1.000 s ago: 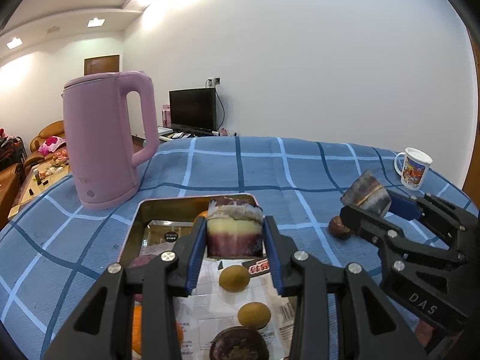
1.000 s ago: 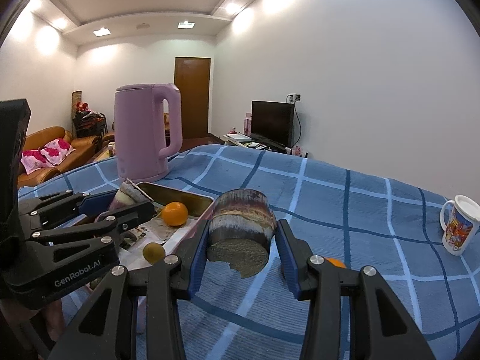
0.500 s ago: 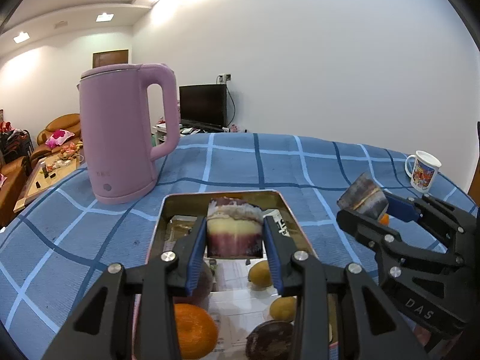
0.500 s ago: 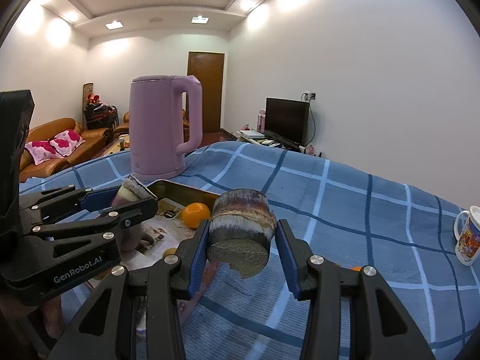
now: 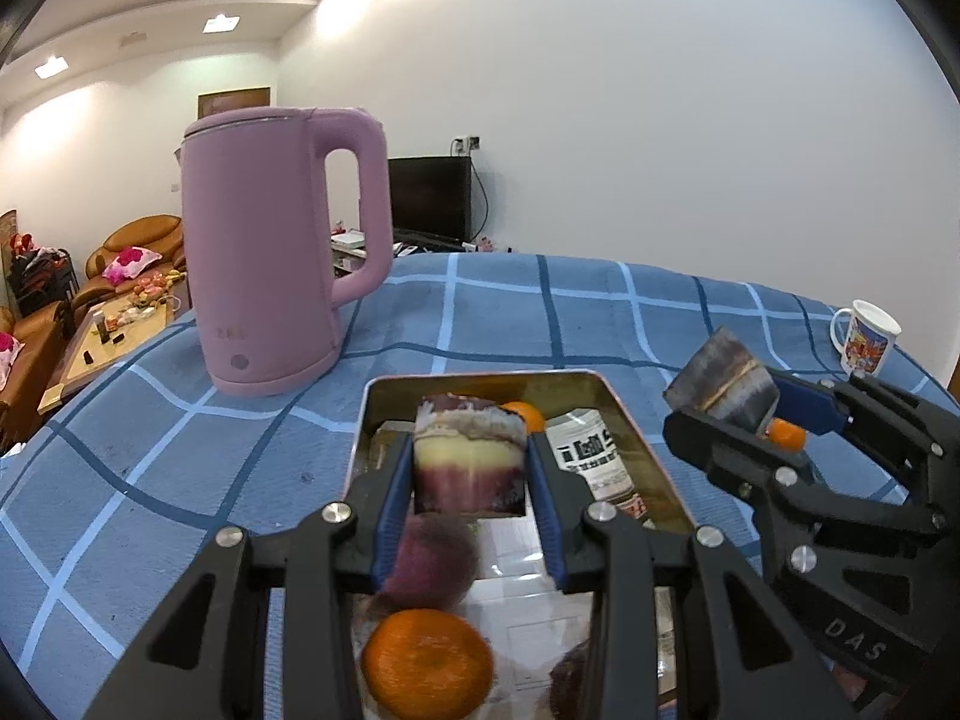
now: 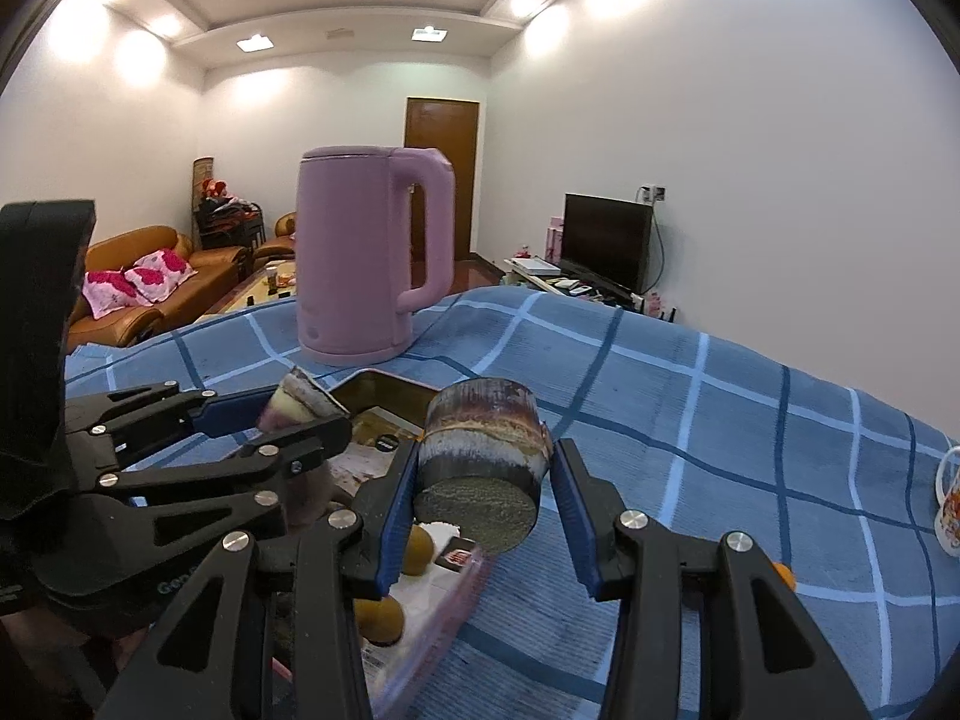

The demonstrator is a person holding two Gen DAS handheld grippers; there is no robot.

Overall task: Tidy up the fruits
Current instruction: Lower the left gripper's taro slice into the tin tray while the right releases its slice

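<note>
Left gripper (image 5: 470, 474) is clamped on a cane piece (image 5: 470, 461) with a pale cut face, held above the tin (image 5: 624, 414); right gripper (image 6: 480, 483) is closed around a darker cane stub (image 6: 483, 444), just right of the tin; an orange (image 5: 427, 663) lies at the tin's near end; kettle (image 5: 282, 246) stands far left.

My left gripper (image 5: 471, 501) is hiding much of the tray (image 5: 624, 414) beneath it, and a reddish fruit (image 5: 429, 564) under its blue pads is showing only as a blur. A dark fruit (image 5: 570, 681) is peeking out behind one finger, too covered to identify. The print on the paper (image 5: 591, 456) lining the tray is too small to read. In the right wrist view, the mug (image 6: 949, 510) is being cut off by the edge.
</note>
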